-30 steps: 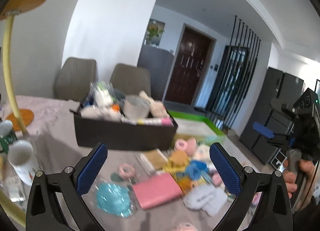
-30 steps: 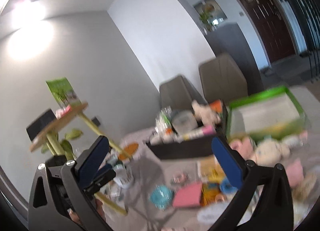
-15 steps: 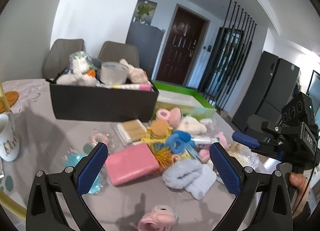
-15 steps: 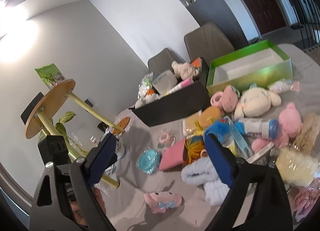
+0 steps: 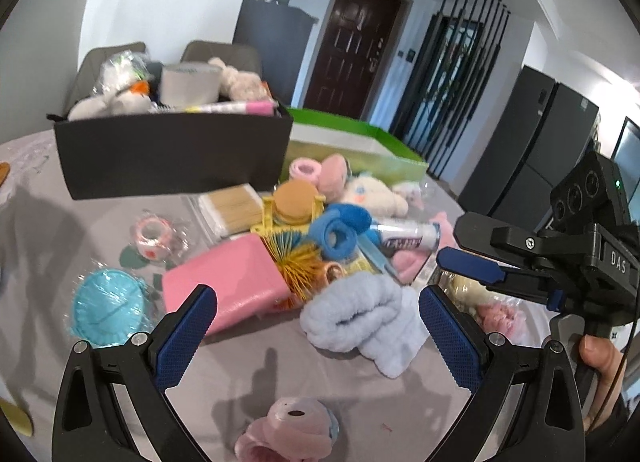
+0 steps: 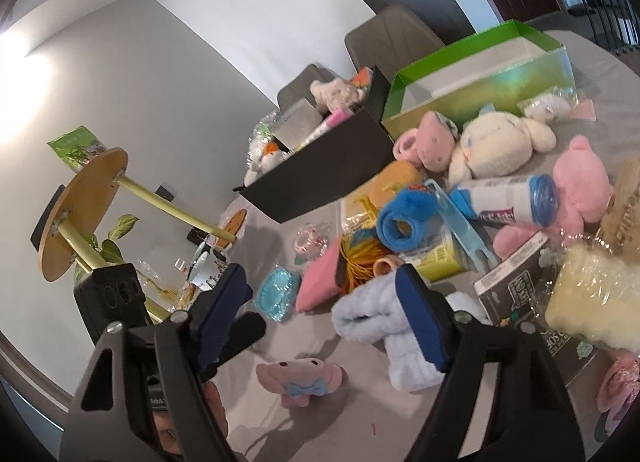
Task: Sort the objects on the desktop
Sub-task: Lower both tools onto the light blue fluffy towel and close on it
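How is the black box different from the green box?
The black box is dark and plain, but the green box is bright and shiny. The black box is stuffed with toys and packets heaped above its rim, while the green box looks empty, showing only its pale inside. In the left wrist view the black box stands taller than the green box behind it. Both are open on top and sit side by side on the table.
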Motion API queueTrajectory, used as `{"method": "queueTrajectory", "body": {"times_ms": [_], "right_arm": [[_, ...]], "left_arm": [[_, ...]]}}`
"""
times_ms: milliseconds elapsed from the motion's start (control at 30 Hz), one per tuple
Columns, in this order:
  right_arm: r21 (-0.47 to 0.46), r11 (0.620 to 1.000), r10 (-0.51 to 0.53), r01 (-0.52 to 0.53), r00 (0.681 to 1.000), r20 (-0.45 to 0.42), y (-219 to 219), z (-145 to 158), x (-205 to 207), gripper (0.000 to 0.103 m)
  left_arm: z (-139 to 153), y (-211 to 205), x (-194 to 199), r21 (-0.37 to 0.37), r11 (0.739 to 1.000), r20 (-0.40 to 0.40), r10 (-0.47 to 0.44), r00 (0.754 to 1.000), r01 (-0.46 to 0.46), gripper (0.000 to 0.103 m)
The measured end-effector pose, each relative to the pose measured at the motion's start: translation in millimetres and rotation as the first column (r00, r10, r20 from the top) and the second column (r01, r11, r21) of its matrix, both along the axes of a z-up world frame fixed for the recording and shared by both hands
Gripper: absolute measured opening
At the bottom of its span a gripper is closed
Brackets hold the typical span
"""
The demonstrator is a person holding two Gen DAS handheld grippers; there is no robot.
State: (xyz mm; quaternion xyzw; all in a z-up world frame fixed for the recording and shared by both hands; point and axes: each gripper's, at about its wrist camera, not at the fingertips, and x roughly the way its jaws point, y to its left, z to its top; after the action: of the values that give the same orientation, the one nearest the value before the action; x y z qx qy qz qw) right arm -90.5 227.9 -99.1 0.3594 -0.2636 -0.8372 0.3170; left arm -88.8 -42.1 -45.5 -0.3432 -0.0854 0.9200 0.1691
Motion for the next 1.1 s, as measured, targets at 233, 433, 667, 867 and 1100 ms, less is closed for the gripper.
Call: {"method": "queueTrajectory", "body": {"times_ms": [233, 433, 667, 867, 1100], "right_arm": [[0.027, 0.999, 0.024, -0.026, 0.997, 0.067, -7.7, -21.8, -13.5, 0.066], [0.069, 0.997, 0.018, -0.025, 0.995, 0.099, -12.9, -33.9, -21.8, 0.064], [0.094, 0.995, 0.022, -0.034, 0.992, 0.126, -15.6, -45.1, -27.6, 0.063], [0.112, 0.992, 0.033, -0.049, 0.990, 0.138, -20.5, -50.0, -29.9, 0.056], [0.141, 0.989, 0.016, -0.036, 0.989, 0.144, -19.6, -53.9, -31.3, 0.040]], "left_arm": [[-24.2, 10.1, -13.6, -0.001, 0.999, 0.093, -0.034, 0.995, 0.034, 0.087], [-38.3, 19.2, -21.2, 0.007, 0.998, 0.143, -0.063, 0.988, 0.063, 0.084], [-49.3, 26.1, -25.9, 0.021, 0.996, 0.176, -0.091, 0.980, 0.088, 0.071], [-54.4, 31.0, -27.2, 0.033, 0.993, 0.189, -0.113, 0.975, 0.109, 0.059], [-52.8, 31.1, -27.0, 0.039, 0.993, 0.182, -0.116, 0.977, 0.110, 0.053]]}}
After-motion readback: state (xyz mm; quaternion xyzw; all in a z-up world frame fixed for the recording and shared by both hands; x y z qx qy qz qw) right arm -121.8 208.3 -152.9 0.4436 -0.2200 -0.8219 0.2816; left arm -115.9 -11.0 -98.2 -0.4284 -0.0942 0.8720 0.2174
